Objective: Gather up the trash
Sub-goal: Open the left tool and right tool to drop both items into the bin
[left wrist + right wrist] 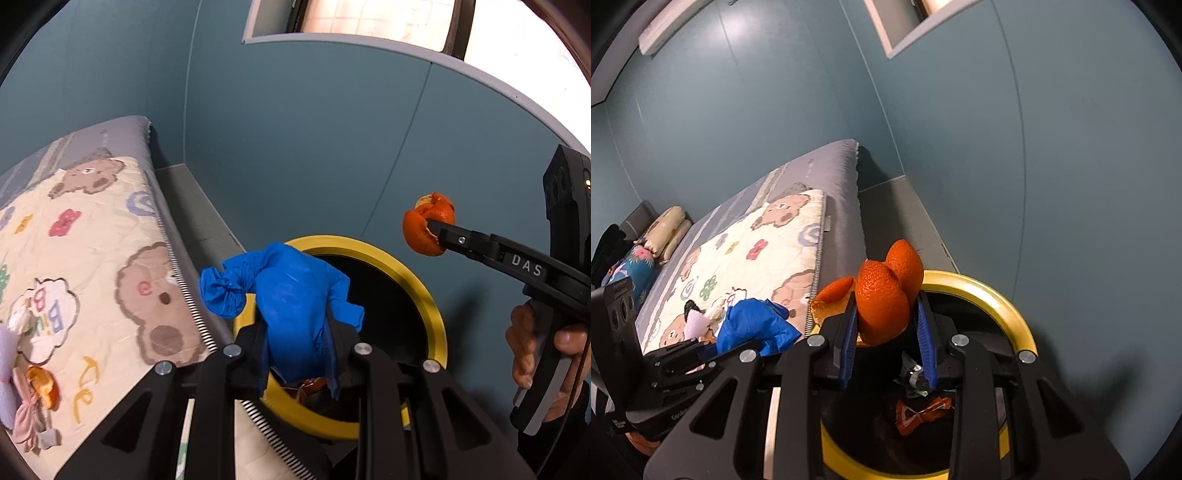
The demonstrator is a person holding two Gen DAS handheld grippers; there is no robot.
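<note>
The left gripper (299,332) is clamping a crumpled blue glove (291,299) between its pads, holding it up over the near rim of the bin (436,306). The glove's cuff and fingers are flopping out to both sides above the jaws. The right gripper (890,328) is squeezing a curled orange peel (886,295) between its blue pads (925,332), with the peel's lobes sticking up past the fingertips. In the left wrist view this gripper (434,230) is reaching in from the right with the peel (424,229) at its tip, raised beside the bin's far right rim, and a hand (543,347) is wrapping around its grip.

The bin is standing on the floor, just beside the bed's (846,192) near corner; its ring is yellow and its inside is black. In the right wrist view its rim (1001,299) is curving behind the peel, and an orange wrapper (923,413) and a small silvery scrap (916,376) are lying inside.

On the bed, a cream quilt (99,236) with bears is covering the near part. Near the quilt's near left edge another piece of peel (46,387) is lying beside a pink cloth (26,417). Pillows (668,225) are sitting at the bed's far end. A blue-grey wall (314,140) is rising behind everything.
</note>
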